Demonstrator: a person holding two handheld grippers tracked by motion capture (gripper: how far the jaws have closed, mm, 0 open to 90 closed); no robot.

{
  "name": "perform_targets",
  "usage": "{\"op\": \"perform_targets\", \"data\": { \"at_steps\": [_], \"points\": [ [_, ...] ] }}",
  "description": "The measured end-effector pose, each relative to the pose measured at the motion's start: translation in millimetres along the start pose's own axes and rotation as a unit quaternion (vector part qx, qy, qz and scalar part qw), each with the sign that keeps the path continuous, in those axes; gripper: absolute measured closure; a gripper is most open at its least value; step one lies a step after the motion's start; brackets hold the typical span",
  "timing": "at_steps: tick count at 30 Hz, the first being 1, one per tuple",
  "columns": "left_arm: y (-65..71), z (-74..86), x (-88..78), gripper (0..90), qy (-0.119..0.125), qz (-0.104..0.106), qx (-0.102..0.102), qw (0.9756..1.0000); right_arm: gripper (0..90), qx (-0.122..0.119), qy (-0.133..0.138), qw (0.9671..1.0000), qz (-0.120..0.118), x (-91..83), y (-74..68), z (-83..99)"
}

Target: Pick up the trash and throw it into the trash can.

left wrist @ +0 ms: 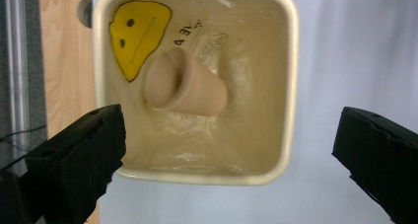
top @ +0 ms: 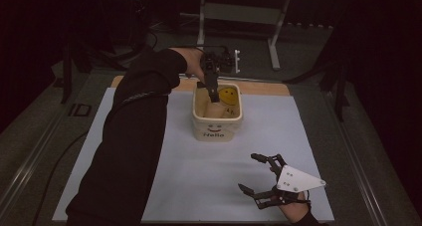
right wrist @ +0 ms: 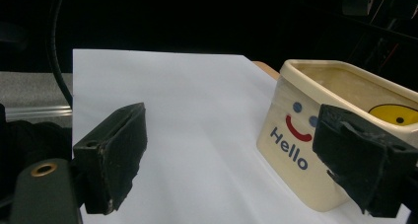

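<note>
The left gripper [top: 213,91] hangs over the square tub [left wrist: 291,86], fingers wide and empty — a tan cup [left wrist: 187,88] lies tilted inside; the right gripper [top: 261,173] rests open on the surface [top: 199,176], holding nothing.

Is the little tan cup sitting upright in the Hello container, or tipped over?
Tipped over. The tan cup lies on its side on the floor of the Hello container, its mouth facing the yellow smiley.

A white sheet [top: 199,176] lies below the left claw [top: 214,94]. A wooden table edge [top: 263,88] runs just beyond it, with a grey metal stand [top: 239,12] farther behind.
</note>
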State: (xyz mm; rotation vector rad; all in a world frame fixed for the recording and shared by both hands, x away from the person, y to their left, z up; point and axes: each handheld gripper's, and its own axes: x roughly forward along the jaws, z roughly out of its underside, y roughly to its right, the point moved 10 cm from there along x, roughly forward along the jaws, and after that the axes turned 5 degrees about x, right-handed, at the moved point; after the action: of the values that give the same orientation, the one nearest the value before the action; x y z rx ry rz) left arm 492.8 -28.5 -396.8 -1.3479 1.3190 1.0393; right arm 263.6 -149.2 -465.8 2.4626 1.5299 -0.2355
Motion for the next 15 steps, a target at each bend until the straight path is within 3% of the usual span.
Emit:
{"op": "perform_targets", "data": {
  "at_steps": [7,15],
  "points": [
    [2.7,6.3,-5.7,0.7,0.001,-0.014,0.008,0.9999,13.2,-0.001,-0.003,1.0,0.0,1.2,-0.6,0.8],
    [9.3,14.5,-14.2,0.7,0.008,-0.017,0.001,0.9998,13.2,-0.003,-0.008,1.0,-0.002,3.0,-1.4,1.7]
  ]
}}
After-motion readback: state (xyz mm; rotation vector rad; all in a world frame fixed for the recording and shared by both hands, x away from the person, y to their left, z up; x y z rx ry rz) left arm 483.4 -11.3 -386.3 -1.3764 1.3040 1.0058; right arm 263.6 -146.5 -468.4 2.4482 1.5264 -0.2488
